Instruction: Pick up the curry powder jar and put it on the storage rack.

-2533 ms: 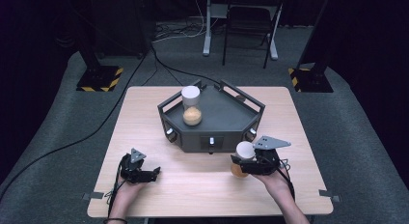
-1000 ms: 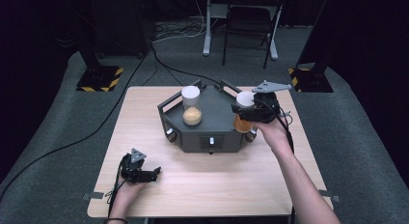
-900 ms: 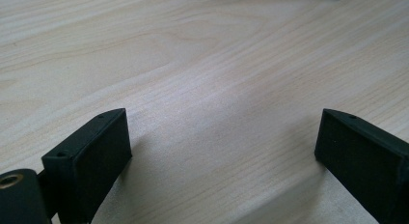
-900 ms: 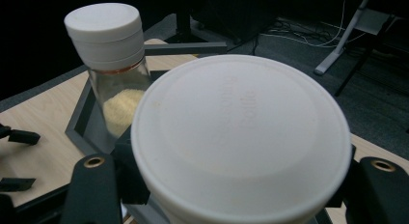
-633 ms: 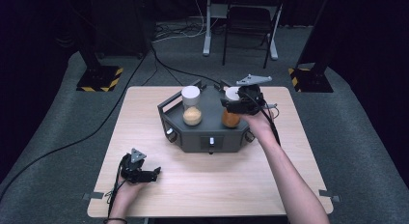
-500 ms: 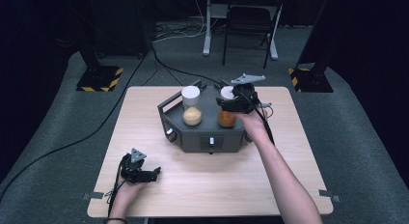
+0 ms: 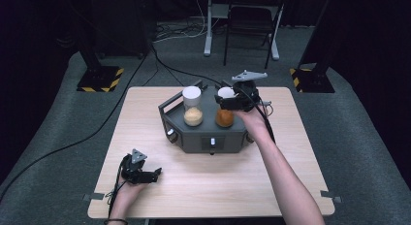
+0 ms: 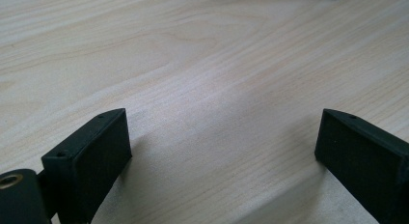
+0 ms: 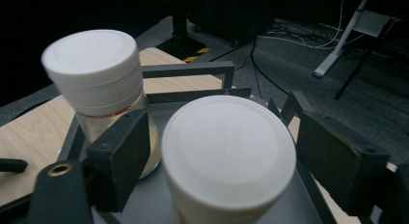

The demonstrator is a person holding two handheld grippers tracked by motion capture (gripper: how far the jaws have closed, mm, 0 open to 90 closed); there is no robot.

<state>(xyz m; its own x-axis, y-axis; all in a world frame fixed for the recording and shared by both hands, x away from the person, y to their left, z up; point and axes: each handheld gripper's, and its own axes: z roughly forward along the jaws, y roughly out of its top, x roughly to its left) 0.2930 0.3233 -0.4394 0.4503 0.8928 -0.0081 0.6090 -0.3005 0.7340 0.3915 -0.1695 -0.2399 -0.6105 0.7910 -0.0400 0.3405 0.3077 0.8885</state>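
In the high view the right hand-held gripper [image 7: 231,102] sits just above the centre of the frame, over the dark grey tray [image 7: 203,137] that stands on the pale wooden worktop [image 7: 203,186]; between its jaws stands a jar with a white lid [image 7: 225,113] and orange contents, set on the tray's right half; in the right gripper view that same white lid [image 9: 229,151] fills the lower middle, with a gap on each side between it and the two black jaws, so the pads do not press on it; the jaws have just been opening and stand about half apart with the jar between them. A second jar [image 7: 192,106] with a white lid and paler, sandy contents stands just to the left of the first on the tray, near it but apart; in the right gripper view it rises at the upper left [image 9: 96,72], behind the left jaw. The left hand-held gripper [image 7: 140,172] rests on the worktop at the lower left of the high view, well apart from the tray; in the left gripper view its jaws stand wide apart over bare wood [image 8: 207,89], with nothing between them.
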